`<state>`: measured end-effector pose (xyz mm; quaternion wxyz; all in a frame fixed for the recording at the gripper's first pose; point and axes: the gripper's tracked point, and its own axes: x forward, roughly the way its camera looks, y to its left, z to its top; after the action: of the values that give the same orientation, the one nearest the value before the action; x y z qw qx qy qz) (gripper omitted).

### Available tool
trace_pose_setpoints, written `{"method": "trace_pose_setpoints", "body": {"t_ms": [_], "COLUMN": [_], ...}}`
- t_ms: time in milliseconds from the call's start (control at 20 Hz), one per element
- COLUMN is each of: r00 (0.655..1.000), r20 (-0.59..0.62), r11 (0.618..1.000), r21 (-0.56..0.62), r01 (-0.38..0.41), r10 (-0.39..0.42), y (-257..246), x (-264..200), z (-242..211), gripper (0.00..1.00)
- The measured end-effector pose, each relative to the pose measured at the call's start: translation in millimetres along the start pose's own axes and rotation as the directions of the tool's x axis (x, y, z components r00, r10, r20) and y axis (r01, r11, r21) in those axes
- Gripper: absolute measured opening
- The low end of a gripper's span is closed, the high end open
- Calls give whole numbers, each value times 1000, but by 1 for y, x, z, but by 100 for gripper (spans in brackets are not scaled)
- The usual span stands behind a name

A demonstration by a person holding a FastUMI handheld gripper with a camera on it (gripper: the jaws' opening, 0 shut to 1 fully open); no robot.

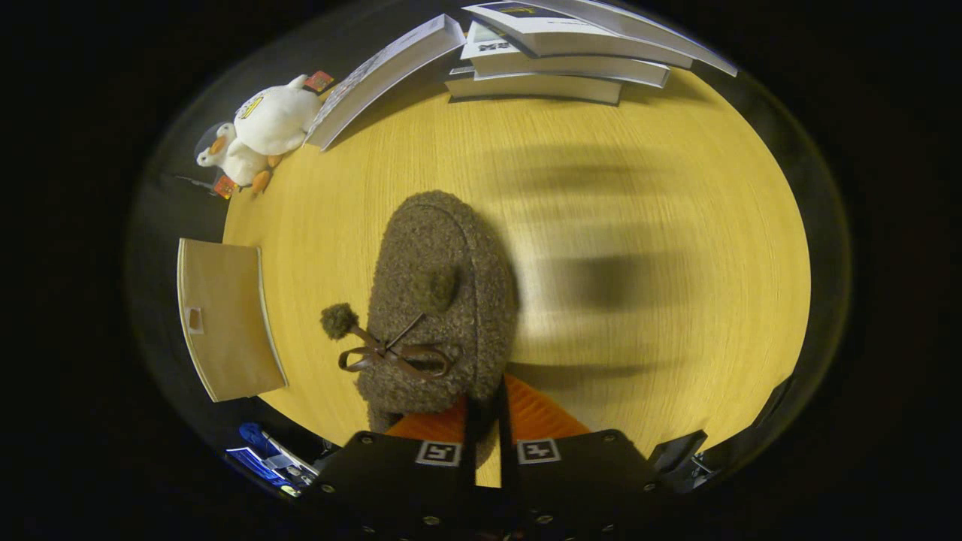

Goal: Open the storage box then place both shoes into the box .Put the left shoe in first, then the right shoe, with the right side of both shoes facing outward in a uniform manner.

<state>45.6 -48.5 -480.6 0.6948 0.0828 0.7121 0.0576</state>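
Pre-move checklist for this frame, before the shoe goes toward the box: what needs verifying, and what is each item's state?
1. Tongs clamped on the shoe: ok, both orange fingers press its rear edge.
2. Shoe lifted off the table: cannot tell.
3. Box open: cannot tell; it sits left of the shoe.
4. Which shoe this is: cannot tell.
5. Way to the box free: ok; duck and books lie beyond.

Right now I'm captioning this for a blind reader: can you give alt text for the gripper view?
The gripper is shut on a brown fuzzy shoe with a bow, held above a round wooden table. Beyond it lie stacked books and a white plush duck; a tan storage box stands beside the shoe.
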Motion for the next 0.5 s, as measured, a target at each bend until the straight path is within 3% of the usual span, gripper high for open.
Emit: {"method": "trace_pose_setpoints", "body": {"t_ms": [50, 500], "r00": [1000, 996], "r20": [4, 65], "r11": [1000, 982], "r21": [-20, -183], "r01": [-10, -51], "r10": [10, 64], "y": [3, 56], "x": [-3, -61], "z": [0, 3], "gripper": [7, 7]}}
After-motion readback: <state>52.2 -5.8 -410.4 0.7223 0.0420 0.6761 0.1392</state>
